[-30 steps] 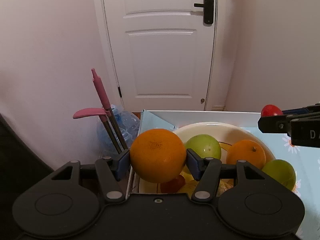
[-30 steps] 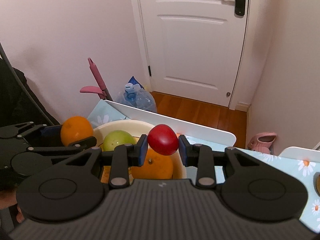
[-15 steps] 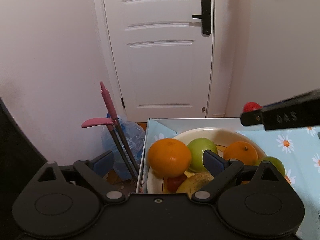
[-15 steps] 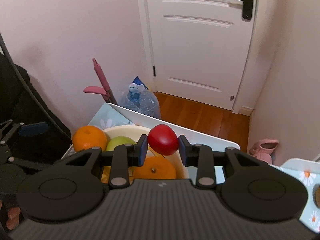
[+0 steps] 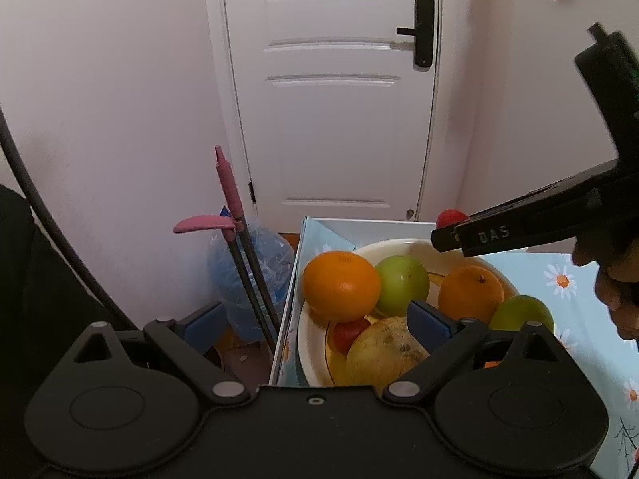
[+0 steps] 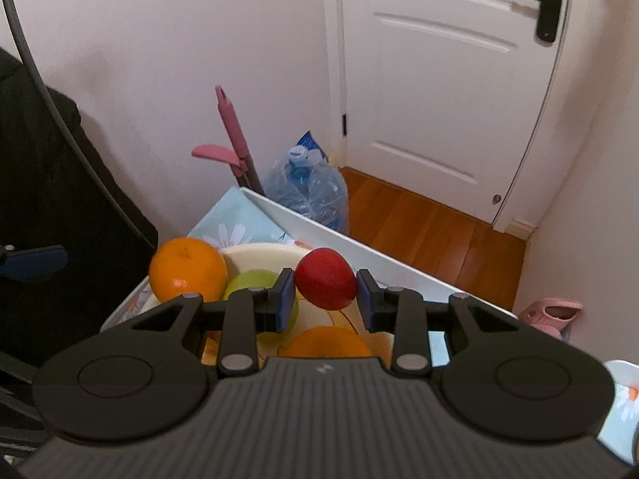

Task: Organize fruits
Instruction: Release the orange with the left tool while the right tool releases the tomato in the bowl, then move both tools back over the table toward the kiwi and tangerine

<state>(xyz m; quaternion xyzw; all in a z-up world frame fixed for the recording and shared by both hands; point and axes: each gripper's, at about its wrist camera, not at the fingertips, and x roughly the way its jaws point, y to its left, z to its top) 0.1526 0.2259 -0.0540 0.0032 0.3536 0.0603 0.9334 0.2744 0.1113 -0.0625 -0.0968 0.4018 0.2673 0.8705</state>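
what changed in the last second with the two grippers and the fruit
The left gripper let go of the big orange, opened wide and backed away; the orange now rests at the bowl's left edge against a green apple. The right gripper is still shut on the red fruit above the bowl. The other fruit stayed put.

"DAS" on right tongs [image 5: 489,234]

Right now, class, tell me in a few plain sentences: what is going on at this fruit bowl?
A person with a gripper in each hand is sorting fruit into a cream bowl. The right gripper is shut on a red fruit, held above the bowl. The left gripper is open and empty in front of the bowl. In the bowl lie a large orange, a green apple, a smaller orange and more fruit.
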